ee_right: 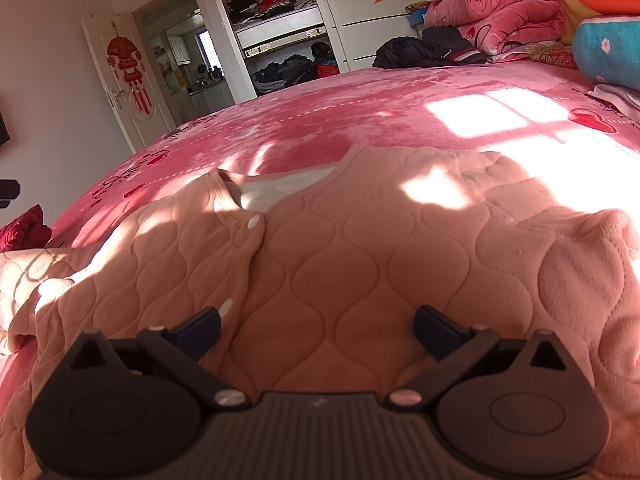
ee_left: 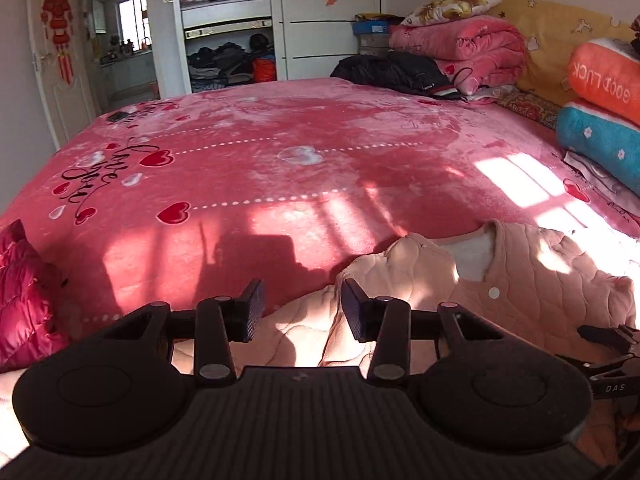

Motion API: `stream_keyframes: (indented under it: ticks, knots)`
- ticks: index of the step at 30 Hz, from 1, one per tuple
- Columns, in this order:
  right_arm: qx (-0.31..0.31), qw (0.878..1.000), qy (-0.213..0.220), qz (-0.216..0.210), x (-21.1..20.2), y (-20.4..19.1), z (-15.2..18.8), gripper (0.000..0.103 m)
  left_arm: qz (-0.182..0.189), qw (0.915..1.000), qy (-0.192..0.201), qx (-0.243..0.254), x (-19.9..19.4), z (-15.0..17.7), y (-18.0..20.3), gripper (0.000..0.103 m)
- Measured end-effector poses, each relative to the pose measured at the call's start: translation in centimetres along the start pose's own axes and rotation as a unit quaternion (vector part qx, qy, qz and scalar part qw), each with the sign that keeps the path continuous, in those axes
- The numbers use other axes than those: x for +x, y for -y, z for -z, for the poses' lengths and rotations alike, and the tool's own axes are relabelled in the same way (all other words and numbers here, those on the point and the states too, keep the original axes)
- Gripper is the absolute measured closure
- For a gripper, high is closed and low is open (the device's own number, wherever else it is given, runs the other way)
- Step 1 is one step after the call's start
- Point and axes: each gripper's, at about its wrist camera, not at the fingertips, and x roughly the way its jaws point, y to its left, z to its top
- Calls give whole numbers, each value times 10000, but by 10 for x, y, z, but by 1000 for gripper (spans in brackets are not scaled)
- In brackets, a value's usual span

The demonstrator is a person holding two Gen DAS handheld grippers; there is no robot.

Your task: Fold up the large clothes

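Note:
A peach quilted jacket [ee_right: 360,240] with white snap buttons lies front-up on the pink bed blanket [ee_right: 360,112], collar away from me. It also shows in the left wrist view [ee_left: 520,280], with a bunched sleeve near my left gripper [ee_left: 302,300]. The left gripper is open and empty, just above the jacket's left shoulder and sleeve. My right gripper [ee_right: 316,326] is wide open, low over the jacket's chest, with nothing between its fingers. Part of the right gripper shows in the left wrist view [ee_left: 612,344] at the right edge.
A dark red puffer garment [ee_left: 24,300] lies at the bed's left edge. Folded pink quilts [ee_left: 460,48], a black jacket [ee_left: 396,72] and orange and blue bolsters [ee_left: 600,112] line the headboard side. A phone [ee_left: 118,116] lies at the far corner. An open wardrobe [ee_left: 228,24] stands beyond.

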Motion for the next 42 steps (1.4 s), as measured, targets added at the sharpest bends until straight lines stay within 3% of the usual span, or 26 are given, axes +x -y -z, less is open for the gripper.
stream_keyframes:
  ticks: [2, 7, 11, 13, 17, 23, 25, 27, 30, 35, 39, 40, 41, 42]
  knots:
    - [-16, 10000, -3, 13, 0, -1, 0, 0, 333, 9985, -342, 285, 32, 0, -14, 51]
    - [-18, 10000, 4, 14, 1, 0, 0, 0, 843, 9933, -778, 116, 78, -5, -40, 53]
    - [0, 10000, 10, -2, 1, 1, 0, 0, 1179, 9861, -1140, 266, 108, -6, -40, 47]
    - [-6, 10000, 18, 4, 1, 0, 0, 0, 1291, 9823, -1288, 425, 118, -6, -41, 42]
    - [-7, 10000, 18, 7, 1, 0, 0, 0, 1328, 9774, -1537, 590, 129, -2, -43, 7]
    - [58, 10000, 13, -18, 1, 3, -1, 0, 1417, 9766, -1548, 467, 143, 15, -49, 3]
    - [88, 10000, 18, 0, 0, 2, -4, 0, 1455, 9782, -1436, 356, 139, 18, -50, 8]
    - [193, 9998, 79, -10, -1, 3, -7, 0, 1474, 9803, -1283, 304, 134, 23, -49, 32]
    - [330, 9992, 193, -66, -2, 4, -13, 0, 1297, 9845, -1129, 348, 127, 29, -45, 57]
    - [113, 9992, 390, -16, -2, -3, -21, 1, 821, 9928, -820, 314, 107, 32, -38, 76]
    - [7, 9985, 543, 57, -3, -5, -23, 1, 392, 9973, -621, 54, 90, 31, -37, 79]
    - [-12, 9983, 580, 62, -4, -5, -23, 1, 212, 9980, -593, -78, 86, 30, -39, 83]
    - [-82, 9978, 647, 91, -5, -6, -23, 1, 10, 9982, -574, -186, 82, 30, -43, 100]
    - [-164, 9974, 688, 126, -6, -8, -23, 1, -209, 9977, -584, -274, 79, 31, -46, 103]
